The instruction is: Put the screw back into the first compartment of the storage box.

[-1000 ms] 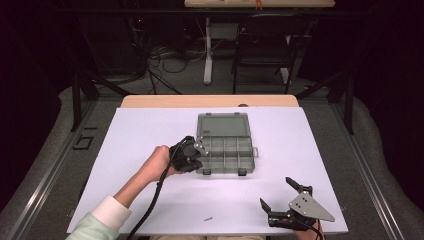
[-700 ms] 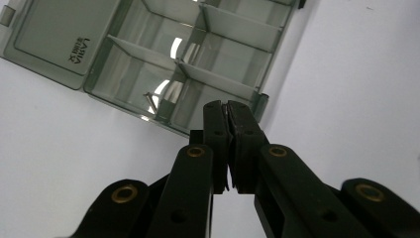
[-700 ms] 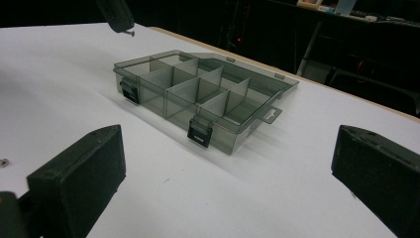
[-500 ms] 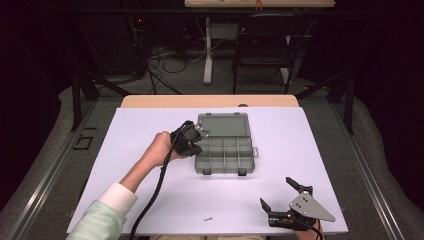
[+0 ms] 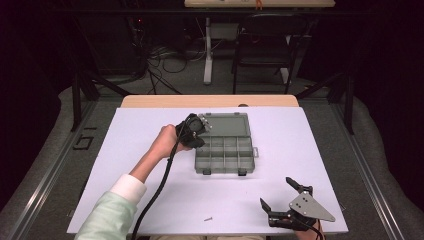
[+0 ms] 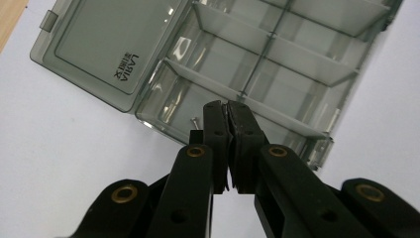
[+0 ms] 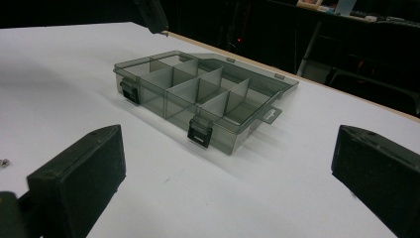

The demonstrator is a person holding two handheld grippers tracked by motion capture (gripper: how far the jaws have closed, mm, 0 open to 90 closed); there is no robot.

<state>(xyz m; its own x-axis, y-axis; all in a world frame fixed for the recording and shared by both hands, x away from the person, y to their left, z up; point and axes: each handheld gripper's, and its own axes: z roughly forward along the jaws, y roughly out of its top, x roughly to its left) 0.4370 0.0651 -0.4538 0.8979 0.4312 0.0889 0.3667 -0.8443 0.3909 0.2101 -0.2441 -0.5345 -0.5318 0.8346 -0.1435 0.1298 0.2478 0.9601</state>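
Your organizer box [image 5: 225, 126], open in the middle of the white sheet [image 5: 310, 145], is light, stiff plastic that slides when pushed, so with your left gripper [image 6: 227, 105] closed above its corner compartment and your right gripper [image 5: 276, 191] open near you, pinch the tiny, slippery screw [image 6: 194, 120] across its shank.

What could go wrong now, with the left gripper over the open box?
The left gripper is shut above the compartment box, where a small screw lies; if the fingers carry another, it could bounce into the wrong compartment. The open lid lies close and could be knocked. A loose screw near the table edge might roll off.
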